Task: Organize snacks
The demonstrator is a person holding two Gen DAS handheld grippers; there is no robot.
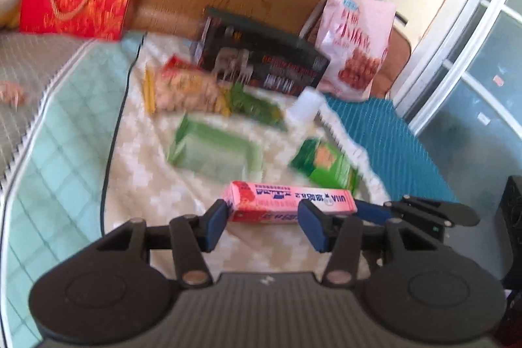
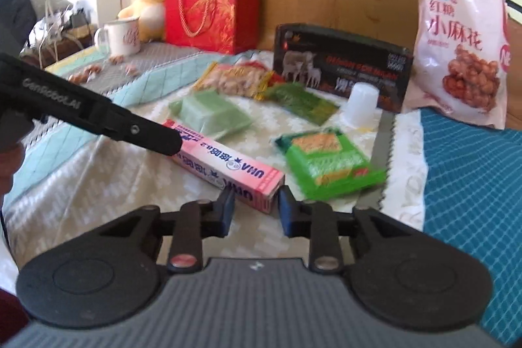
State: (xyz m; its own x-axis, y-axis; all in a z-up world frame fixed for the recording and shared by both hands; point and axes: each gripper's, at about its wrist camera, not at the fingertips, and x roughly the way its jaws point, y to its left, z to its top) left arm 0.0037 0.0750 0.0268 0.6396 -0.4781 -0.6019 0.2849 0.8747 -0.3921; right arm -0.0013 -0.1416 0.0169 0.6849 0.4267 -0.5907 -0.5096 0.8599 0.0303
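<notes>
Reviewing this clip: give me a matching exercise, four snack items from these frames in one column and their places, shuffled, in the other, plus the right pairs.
Things:
1. pink candy box
2. pink snack bag
3. dark box
4. red gift bag

Places:
A. standing at the far right edge of the spread
B. back left, under a plush toy
C. nearest, its end between the right gripper's fingers
D. standing behind the white cup

Pairs: 1-C, 2-A, 3-D, 4-B
</notes>
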